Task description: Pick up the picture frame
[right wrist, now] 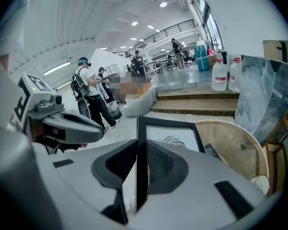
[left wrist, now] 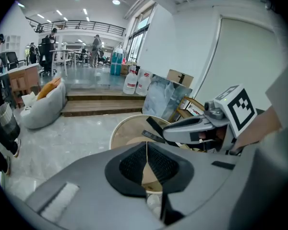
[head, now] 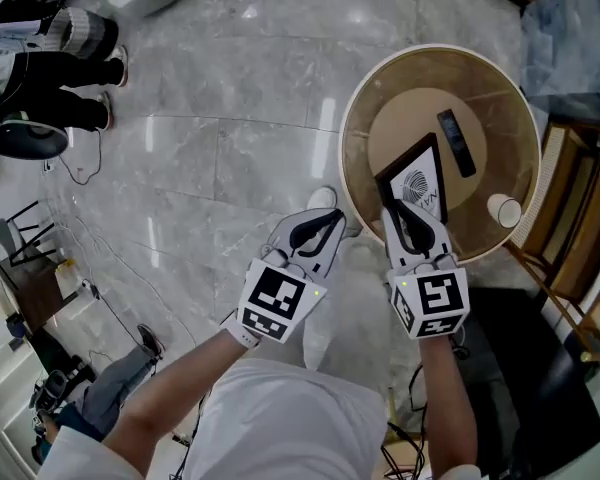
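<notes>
The picture frame point(head: 420, 183) is black with a white print. It hangs above the round wood-and-glass table point(head: 375, 93), with my right gripper point(head: 402, 216) shut on its near edge. In the right gripper view the frame point(right wrist: 172, 137) stands edge-on between the pads and tilts away over the table point(right wrist: 240, 152). My left gripper point(head: 325, 224) floats to the left of the frame, off the table's rim, shut and holding nothing. Its pads meet in the left gripper view point(left wrist: 147, 146), where the right gripper point(left wrist: 194, 127) shows to the right.
A black remote point(head: 456, 142) and a paper cup point(head: 504, 211) lie on the table. A wooden chair point(head: 570, 218) stands to its right, and a dark seat point(head: 525, 368) is at the lower right. A person's legs point(head: 70, 68) and cables point(head: 90, 278) are on the marble floor at the left.
</notes>
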### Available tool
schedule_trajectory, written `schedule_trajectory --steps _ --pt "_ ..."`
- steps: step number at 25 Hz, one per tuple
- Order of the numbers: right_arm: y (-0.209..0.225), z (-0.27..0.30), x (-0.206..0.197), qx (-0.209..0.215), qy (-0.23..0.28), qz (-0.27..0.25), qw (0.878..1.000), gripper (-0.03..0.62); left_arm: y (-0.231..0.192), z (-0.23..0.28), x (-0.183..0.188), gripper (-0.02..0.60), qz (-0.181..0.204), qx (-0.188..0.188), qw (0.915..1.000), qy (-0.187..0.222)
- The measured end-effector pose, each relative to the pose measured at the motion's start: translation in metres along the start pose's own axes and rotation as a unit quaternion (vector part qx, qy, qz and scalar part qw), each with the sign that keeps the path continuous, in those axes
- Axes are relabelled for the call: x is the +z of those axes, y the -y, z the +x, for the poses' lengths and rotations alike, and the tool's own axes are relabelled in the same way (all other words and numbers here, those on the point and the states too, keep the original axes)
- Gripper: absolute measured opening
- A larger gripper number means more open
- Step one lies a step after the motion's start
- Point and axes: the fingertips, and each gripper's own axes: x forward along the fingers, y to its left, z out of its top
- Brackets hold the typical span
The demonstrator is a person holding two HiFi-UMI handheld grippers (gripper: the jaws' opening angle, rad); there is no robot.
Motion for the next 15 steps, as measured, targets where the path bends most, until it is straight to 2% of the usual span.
schedule_trajectory --steps 5,10,15 --pt "-0.023 -0.057 0.048 -0.014 0.045 0.006 0.999 0.057 0.025 -0.051 0.039 0.009 0.014 -0.004 0.9997 0.021" --pt "-0.048 -0.118 0.096 -0.027 0.094 0.001 0.995 0.057 0.046 -0.104 0.081 0.009 0.014 0.001 0.9979 0.063" --pt "-0.067 -0.178 0.144 -0.047 0.141 -0.01 0.989 0.057 0.075 -0.148 0.122 0.009 0.027 -0.013 0.9945 0.101"
